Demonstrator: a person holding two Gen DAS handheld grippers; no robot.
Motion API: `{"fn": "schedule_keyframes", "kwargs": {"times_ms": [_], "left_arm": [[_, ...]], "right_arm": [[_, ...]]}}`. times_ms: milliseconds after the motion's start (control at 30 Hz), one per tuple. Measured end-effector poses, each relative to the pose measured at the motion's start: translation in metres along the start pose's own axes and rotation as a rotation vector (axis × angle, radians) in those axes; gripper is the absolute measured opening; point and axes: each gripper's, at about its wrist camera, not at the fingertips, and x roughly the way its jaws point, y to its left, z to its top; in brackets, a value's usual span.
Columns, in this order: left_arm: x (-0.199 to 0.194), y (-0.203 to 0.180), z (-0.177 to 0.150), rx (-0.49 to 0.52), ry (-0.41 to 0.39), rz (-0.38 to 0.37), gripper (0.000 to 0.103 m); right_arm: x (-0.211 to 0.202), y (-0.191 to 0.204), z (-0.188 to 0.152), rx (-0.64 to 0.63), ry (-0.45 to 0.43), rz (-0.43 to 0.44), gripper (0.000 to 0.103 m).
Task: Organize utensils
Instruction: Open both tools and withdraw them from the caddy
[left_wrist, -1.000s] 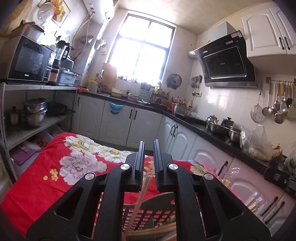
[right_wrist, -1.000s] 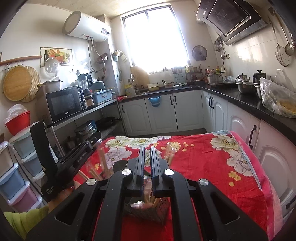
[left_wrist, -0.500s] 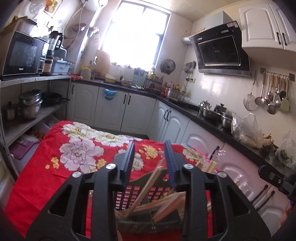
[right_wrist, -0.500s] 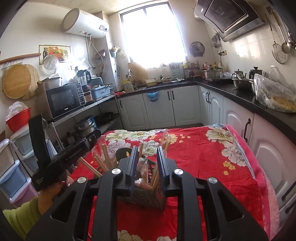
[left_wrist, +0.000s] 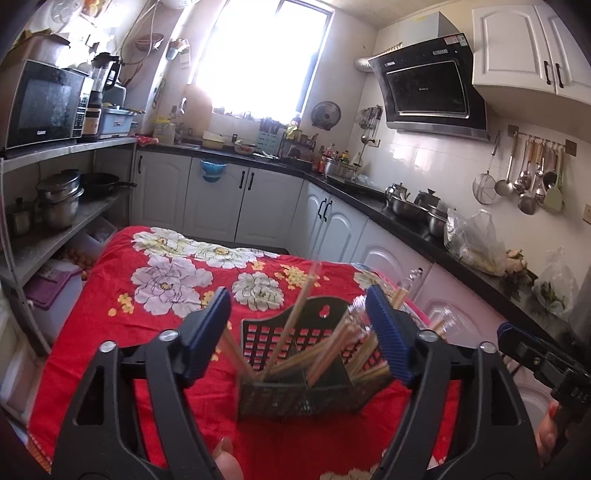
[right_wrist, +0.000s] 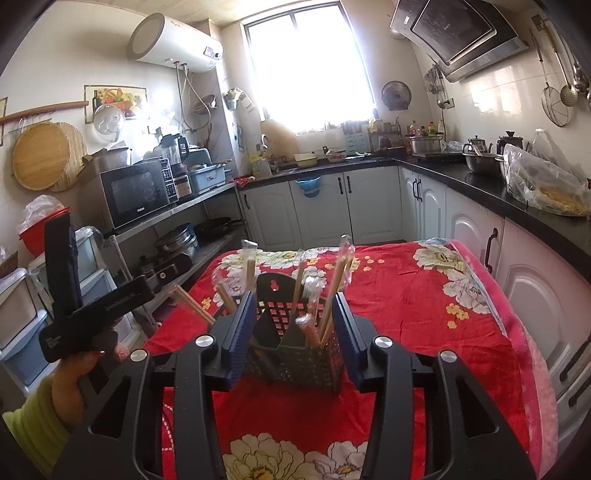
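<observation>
One black perforated holder (left_wrist: 295, 391) on the red floral tablecloth (left_wrist: 122, 332), stuffed with chopsticks (left_wrist: 332, 354) (too many and too blurred to count). Two grippers. Left gripper (left_wrist: 299, 332): jaws spread wide, nothing held, holder seen between the fingers. Right gripper (right_wrist: 295, 328): also wide open, empty, framing the same holder (right_wrist: 295, 354). One microwave (right_wrist: 136, 194) on the side shelf.

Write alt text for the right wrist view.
The open right gripper faces a dark slotted utensil holder full of leaning chopsticks on a red floral tablecloth; the left gripper is at left.
</observation>
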Motion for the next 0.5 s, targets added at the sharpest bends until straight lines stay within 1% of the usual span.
{"fn": "schedule_keyframes", "kwargs": {"times_ms": [33, 100, 167, 233, 400, 467, 500], "left_arm": [[-0.004, 0.0, -0.002, 0.005, 0.007, -0.006, 0.075], [-0.01, 0.0, -0.005, 0.007, 0.026, -0.02, 0.079], [-0.014, 0.0, -0.008, 0.008, 0.046, -0.029, 0.088], [-0.021, -0.001, -0.014, 0.013, 0.057, -0.026, 0.092], [-0.034, -0.001, -0.03, 0.014, 0.087, -0.025, 0.092], [-0.039, 0.0, -0.037, 0.007, 0.099, -0.02, 0.092], [-0.041, 0.001, -0.041, 0.004, 0.105, -0.017, 0.092]], "right_arm": [[-0.002, 0.001, -0.002, -0.002, 0.001, -0.002, 0.047], [-0.005, 0.002, -0.006, -0.002, 0.005, -0.003, 0.048], [-0.008, 0.003, -0.01, -0.004, 0.011, -0.003, 0.05], [-0.01, 0.005, -0.014, -0.006, 0.015, -0.003, 0.054], [-0.014, 0.01, -0.028, -0.03, 0.04, -0.007, 0.064], [-0.014, 0.011, -0.033, -0.035, 0.05, -0.004, 0.07], [-0.015, 0.011, -0.038, -0.039, 0.055, -0.003, 0.074]]}}
